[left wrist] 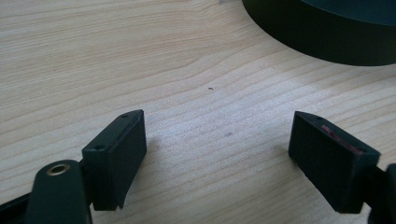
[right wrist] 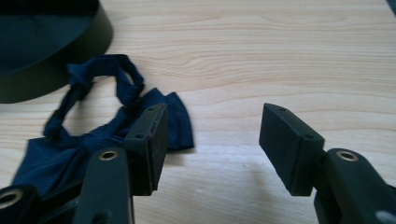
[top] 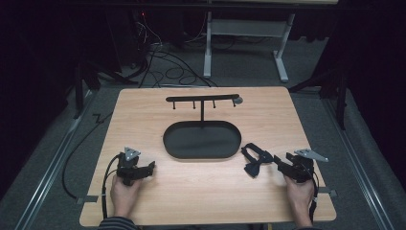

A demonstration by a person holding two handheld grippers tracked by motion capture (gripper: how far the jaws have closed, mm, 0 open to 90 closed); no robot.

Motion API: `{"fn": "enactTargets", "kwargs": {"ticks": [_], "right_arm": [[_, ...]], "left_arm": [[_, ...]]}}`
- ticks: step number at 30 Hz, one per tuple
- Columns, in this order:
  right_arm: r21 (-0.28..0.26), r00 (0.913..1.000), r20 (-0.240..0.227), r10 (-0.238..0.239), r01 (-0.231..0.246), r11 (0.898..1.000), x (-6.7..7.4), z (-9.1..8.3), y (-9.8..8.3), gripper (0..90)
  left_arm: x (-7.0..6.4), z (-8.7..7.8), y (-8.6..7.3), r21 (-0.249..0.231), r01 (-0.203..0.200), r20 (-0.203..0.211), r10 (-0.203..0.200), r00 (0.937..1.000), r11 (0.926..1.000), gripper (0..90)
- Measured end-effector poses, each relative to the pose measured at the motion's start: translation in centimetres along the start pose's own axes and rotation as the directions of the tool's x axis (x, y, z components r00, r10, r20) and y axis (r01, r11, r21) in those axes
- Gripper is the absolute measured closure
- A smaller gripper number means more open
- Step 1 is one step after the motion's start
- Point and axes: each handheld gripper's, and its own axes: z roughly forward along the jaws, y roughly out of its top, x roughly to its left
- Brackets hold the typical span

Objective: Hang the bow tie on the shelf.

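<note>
A dark blue bow tie [top: 253,160] with its looped strap lies on the wooden table, just right of the black oval tray [top: 201,140]. In the right gripper view the bow tie [right wrist: 93,135] spreads to the left of my right gripper [right wrist: 212,142], whose left finger [right wrist: 149,144] overlaps its edge. That right gripper [top: 282,165] is open, nothing between its jaws. My left gripper [top: 146,168] rests near the table's front left, open over bare wood [left wrist: 217,149]. A black T-shaped hook stand [top: 203,99] rises from the tray's far side.
The tray's rim [left wrist: 322,37] shows at the upper right of the left gripper view and the tray's rim [right wrist: 56,70] at the upper left of the right gripper view. Cables [top: 167,67] and a desk frame [top: 244,43] lie on the floor beyond the table.
</note>
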Motion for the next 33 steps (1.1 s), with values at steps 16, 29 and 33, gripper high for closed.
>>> {"fn": "enactTargets", "kwargs": {"ticks": [16, 29, 33], "right_arm": [[-0.002, 0.995, -0.091, -0.039, 0.039, 0.999, 1.9, 0.5, 1.0, 49.6], [0.015, 0.9896, -0.126, -0.069, 0.071, 0.997, 3.7, 1.9, 2.8, 52.7], [0.022, 0.9889, -0.13, -0.071, 0.075, 0.997, 4.0, 2.4, 3.3, 53.1]], "left_arm": [[0.0, 0.0, 0.0, -0.002, 0.002, 0.0, -0.003, 1.0, 1.0, 19.5], [0.0, 0.0, 0.0, -0.002, 0.002, -0.001, -0.002, 1.0, 1.0, 19.5], [0.0, 0.0, 0.0, -0.001, 0.002, -0.001, -0.002, 1.0, 1.0, 19.5]]}}
